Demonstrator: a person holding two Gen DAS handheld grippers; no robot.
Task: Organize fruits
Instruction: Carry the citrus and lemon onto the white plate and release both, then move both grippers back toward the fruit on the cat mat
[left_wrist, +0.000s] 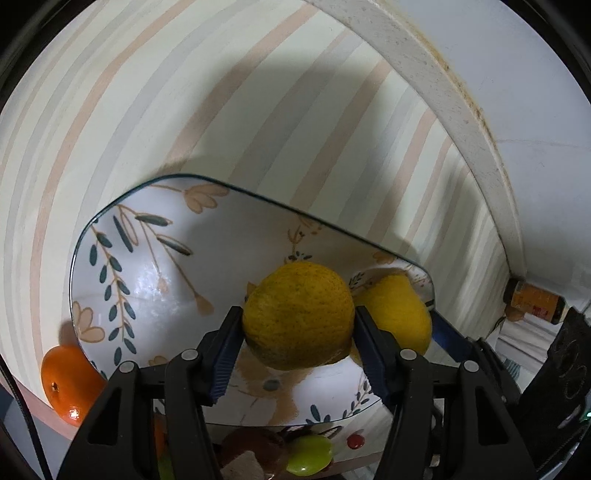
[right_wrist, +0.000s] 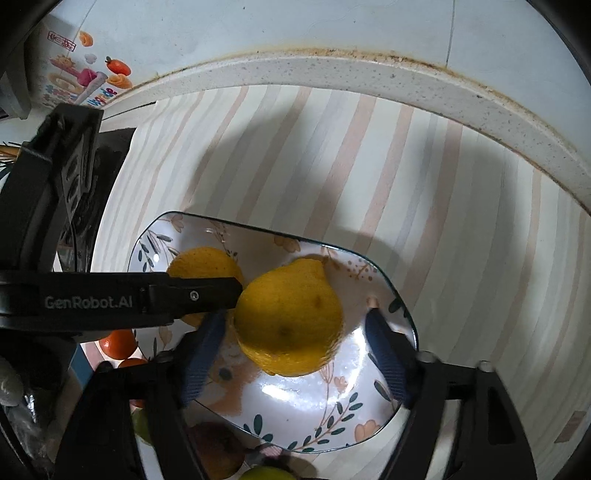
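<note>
Over the floral plate (left_wrist: 122, 295) on the striped worktop, left gripper (left_wrist: 295, 343) jaws pinch a lemon (left_wrist: 297, 315); right gripper (right_wrist: 295, 354) jaws stand spread around another lemon (right_wrist: 290, 321) lying on it

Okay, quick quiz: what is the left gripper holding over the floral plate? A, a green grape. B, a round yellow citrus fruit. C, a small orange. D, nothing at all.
B: in the left wrist view, the left gripper has both fingers pressed against a round yellow citrus fruit above the floral plate; the small orange lies off the plate's edge.
</note>
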